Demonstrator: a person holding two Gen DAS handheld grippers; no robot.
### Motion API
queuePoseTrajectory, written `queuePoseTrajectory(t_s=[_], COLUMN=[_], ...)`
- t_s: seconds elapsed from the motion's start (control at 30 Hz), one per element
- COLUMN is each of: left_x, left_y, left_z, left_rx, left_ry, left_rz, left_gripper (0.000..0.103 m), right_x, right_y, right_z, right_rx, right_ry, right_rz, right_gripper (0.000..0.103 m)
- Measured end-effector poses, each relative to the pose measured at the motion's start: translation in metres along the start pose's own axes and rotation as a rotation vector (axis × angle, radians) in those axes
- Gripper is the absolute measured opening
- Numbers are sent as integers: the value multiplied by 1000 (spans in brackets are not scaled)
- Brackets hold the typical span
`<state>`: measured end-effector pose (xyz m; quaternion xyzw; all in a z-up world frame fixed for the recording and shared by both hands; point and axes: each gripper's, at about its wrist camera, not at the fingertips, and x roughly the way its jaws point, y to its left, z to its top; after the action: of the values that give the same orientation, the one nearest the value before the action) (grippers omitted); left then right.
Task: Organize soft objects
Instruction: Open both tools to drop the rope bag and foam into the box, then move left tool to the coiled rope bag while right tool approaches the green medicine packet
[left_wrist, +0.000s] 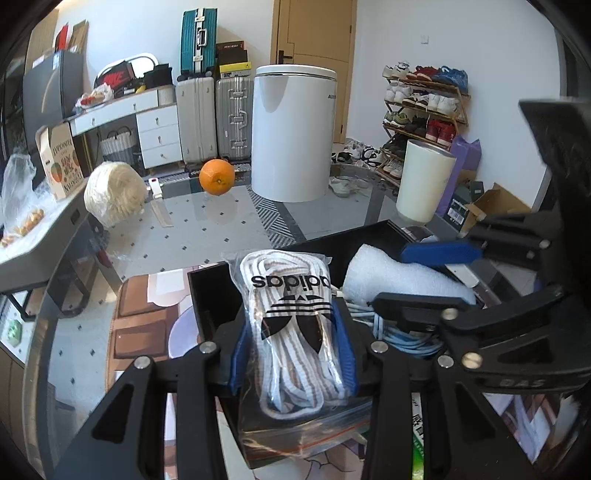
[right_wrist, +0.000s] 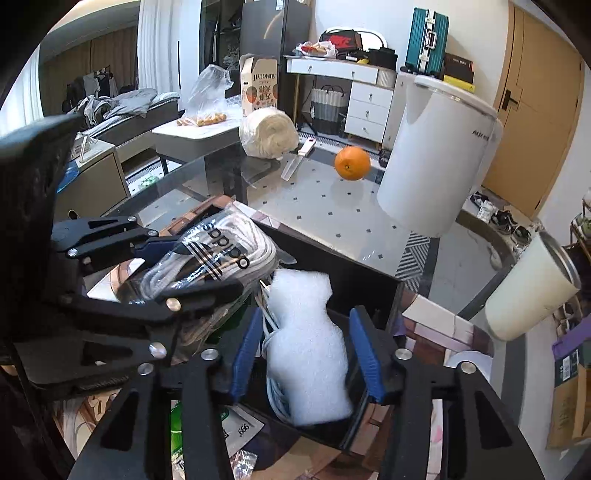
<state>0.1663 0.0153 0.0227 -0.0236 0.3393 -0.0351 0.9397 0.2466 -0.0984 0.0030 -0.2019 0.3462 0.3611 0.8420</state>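
My left gripper (left_wrist: 291, 354) pads pinch the laces bag (left_wrist: 291, 314) over the black box (left_wrist: 207, 291); right gripper (right_wrist: 308, 354) jaws stand apart around the foam (right_wrist: 306, 339), not touching.

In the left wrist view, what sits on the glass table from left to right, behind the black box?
Cream yarn ball → white-handled knife → orange → big white cylindrical bin → cream tumbler.

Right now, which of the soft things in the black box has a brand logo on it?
The bag of white laces, printed with a black adidas logo; the white foam piece and pale blue cable beside it are plain.
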Motion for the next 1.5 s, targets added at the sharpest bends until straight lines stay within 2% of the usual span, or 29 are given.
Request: queuePoseTrajectory(t_s=[0.1, 0.17, 0.2, 0.27, 0.33, 0.4, 0.43, 0.47, 0.53, 0.6, 0.67, 1.03, 1.5], left_x=[0, -2, -4, -10, -16, -24, -30, -34, -42, -50, -58, -80, -85], left_y=[-5, -5, -5, -5, -4, -4, -3, -3, -2, 0, 1, -1, -18], left_z=[-2, -3, -3, -5, -6, -7, -8, -10, -12, -15, -19, -43, -60], left_rx=[33, 28, 26, 20, 12, 1, -5, -9, -14, -27, -39, -70, -36], left_ry=[5, 16, 15, 9, -2, -15, -25, -33, -55, -71, -80, -114, -124], left_rz=[14, 2, -6, -18, -14, -27, -31, -25, -3, 0, -2, 31, 118], left_gripper=[58, 65, 67, 77, 82, 89, 99, 103, 103, 103, 103, 103, 103], right_x=[-8, -16, -21, -30, -39, -50, -53, -55, -60, -63, -66, -72, -74], right_y=[-2, -4, -5, -7, -9, -12, -12, -13, -12, -8, -2, 14, 18], right_z=[-3, -6, -9, -13, -18, -24, -27, -29, -35, -41, -47, -74, -79], right_rx=[6, 13, 21, 37, 56, 80, 91, 103, 125, 130, 133, 183, 191], right_ry=[-15, -31, -40, -61, -87, -116, -124, -130, -140, -150, -156, -153, -132], right_rz=[-19, -31, -39, -43, -50, -60, -61, -62, -59, -48, -41, 7, 11], right_gripper=[51, 56, 61, 69, 81, 85, 87, 88, 94, 95, 102, 102, 102])
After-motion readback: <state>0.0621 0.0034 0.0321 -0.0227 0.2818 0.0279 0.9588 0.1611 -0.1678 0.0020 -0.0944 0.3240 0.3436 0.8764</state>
